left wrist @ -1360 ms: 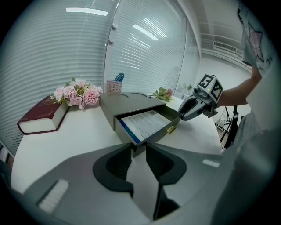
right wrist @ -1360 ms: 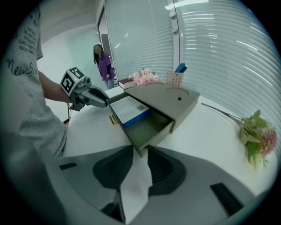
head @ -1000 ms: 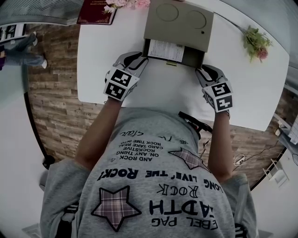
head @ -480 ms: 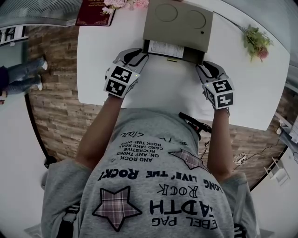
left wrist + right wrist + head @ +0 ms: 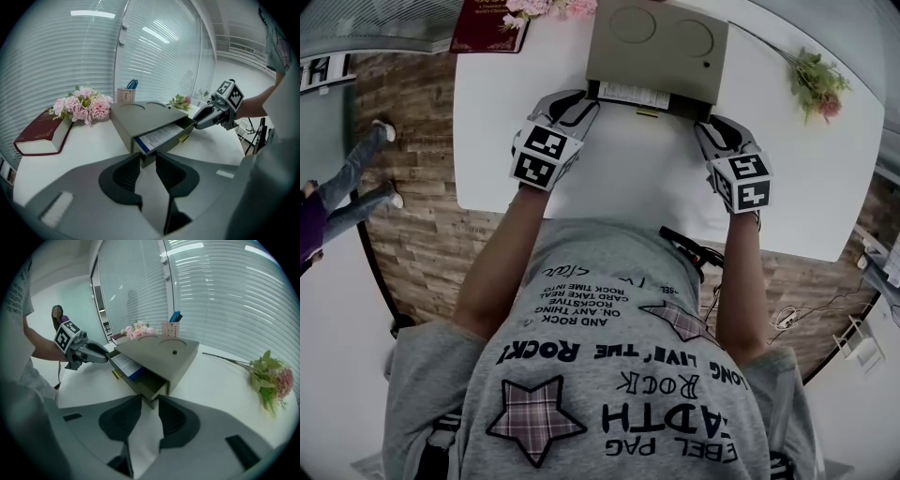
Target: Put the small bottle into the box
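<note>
Head view: my left gripper [image 5: 584,103] and right gripper [image 5: 706,128] flank the half-open drawer [image 5: 636,95] of the box [image 5: 661,42] on the desk [image 5: 825,169].

Left gripper view: fingers [image 5: 123,176] apart and empty at a drawer corner. The small bottle is unseen, presumably already inside.

Right gripper view: fingers [image 5: 177,420] likewise apart. Next, I'd push the drawer evenly shut.

My head view steeply down over the table [image 5: 483,141], both gripper views low, close, facing the box [image 5: 661,42] from opposite front corners.
</note>
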`<state>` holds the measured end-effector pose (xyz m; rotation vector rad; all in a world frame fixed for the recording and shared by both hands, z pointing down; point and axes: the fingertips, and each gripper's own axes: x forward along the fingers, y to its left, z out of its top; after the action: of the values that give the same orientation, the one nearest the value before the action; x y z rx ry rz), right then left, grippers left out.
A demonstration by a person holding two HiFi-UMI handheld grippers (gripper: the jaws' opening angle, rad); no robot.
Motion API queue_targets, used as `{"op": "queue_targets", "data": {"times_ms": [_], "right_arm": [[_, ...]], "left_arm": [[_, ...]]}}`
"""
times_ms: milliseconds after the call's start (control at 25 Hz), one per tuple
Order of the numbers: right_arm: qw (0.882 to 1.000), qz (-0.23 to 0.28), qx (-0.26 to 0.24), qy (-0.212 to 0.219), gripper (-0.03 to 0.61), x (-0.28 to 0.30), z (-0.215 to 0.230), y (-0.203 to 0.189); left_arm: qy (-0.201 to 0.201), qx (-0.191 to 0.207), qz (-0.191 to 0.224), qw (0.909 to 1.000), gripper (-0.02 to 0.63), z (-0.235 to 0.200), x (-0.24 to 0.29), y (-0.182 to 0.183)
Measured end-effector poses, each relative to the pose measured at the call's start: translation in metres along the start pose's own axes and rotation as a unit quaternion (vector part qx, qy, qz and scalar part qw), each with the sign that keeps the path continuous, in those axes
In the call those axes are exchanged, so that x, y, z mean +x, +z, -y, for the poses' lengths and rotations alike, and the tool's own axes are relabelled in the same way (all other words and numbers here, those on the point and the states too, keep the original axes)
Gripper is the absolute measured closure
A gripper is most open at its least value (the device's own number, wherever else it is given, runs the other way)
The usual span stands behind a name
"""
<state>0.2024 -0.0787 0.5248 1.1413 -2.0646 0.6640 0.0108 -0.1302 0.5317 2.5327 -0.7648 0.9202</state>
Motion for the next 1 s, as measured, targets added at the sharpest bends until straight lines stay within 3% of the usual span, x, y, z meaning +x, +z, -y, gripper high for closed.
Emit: {"op": "queue_targets", "data": {"times_ms": [840,1000], "right_arm": [[1.0,-0.005,0.012,-0.015,0.46,0.01,0.014,0.01],[0.999,-0.011,0.015,-0.028,0.432,0.007,0.018,0.009]], "left_arm": [[0.004,0.009,-0.003,0.9999,0.496,-0.011,0.012,0.01],[0.001,0.01,-0.006,0.9999,0.495,-0.01,0.011,0.011]]}}
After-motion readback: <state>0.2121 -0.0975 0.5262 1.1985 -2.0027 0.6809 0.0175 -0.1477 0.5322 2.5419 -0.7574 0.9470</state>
